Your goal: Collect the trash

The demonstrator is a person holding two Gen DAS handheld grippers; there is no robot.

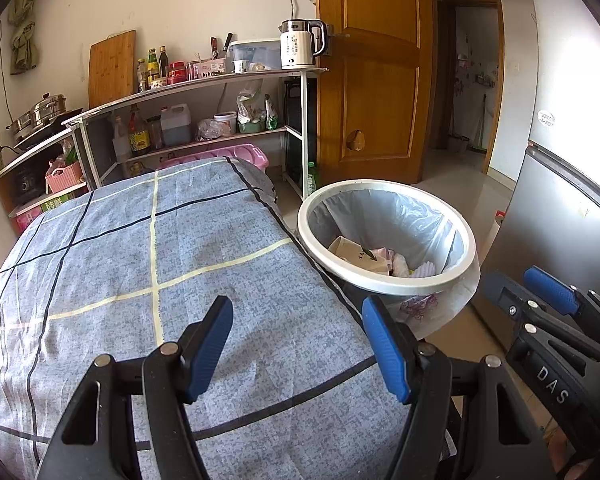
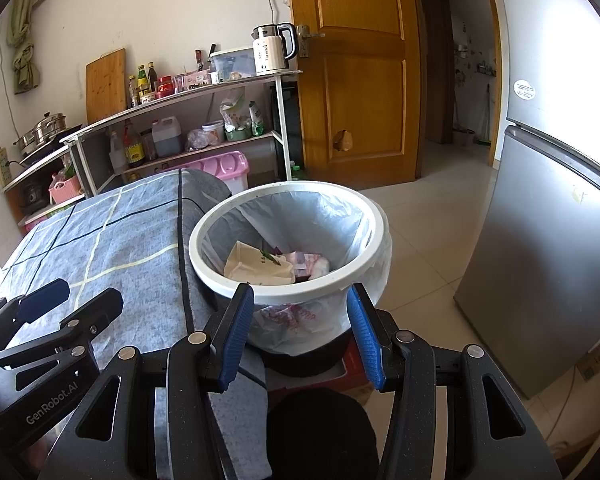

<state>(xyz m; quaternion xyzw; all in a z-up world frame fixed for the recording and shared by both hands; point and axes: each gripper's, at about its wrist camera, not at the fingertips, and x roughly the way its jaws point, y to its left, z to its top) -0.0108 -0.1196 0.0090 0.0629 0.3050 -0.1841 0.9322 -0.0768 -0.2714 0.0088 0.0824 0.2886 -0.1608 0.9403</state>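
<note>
Only the left wrist view takes in the wide spread of the checked blue tablecloth (image 1: 148, 264), bare under the left gripper (image 1: 298, 344), whose jaws stand apart and empty. The right wrist view looks straight into the white trash bin (image 2: 288, 290) just beside the table: its clear liner holds a beige paper bag (image 2: 256, 266), pink wrappers and white tissue. The right gripper (image 2: 300, 332) hangs before it, jaws apart, empty.

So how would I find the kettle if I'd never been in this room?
Find the big orange wooden door. Just left of it stands a metal shelf rack; the electric kettle sits on its top right end. It's the only white-and-silver jug there, with a black handle.
</note>
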